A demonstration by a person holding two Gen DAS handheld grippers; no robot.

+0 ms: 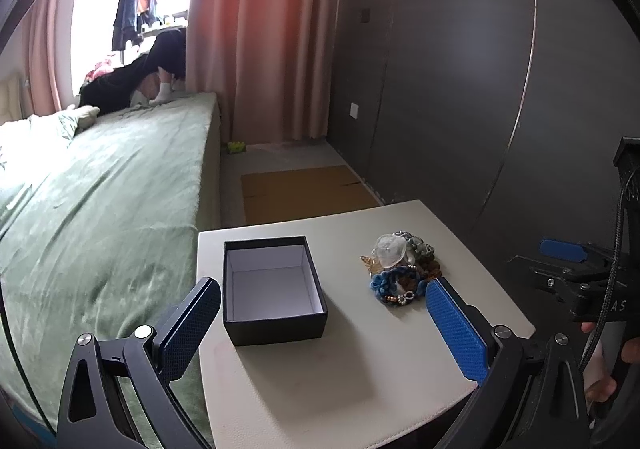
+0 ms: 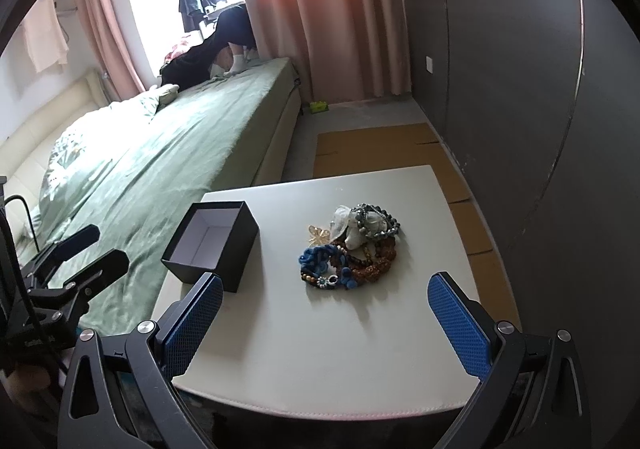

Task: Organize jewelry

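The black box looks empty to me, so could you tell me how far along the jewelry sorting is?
Nothing is done yet: the black box is open and empty. Nothing is in hand: the left gripper and right gripper are both open. The whole jewelry pile remains heaped on the white table, beside the box.

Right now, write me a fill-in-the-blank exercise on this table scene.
1. The black box holds ____.
2. The jewelry pile lies on the ____.
3. Both the left gripper and the right gripper are ____.
4. The bed has a ____ cover.

Missing words: nothing; table; open; green
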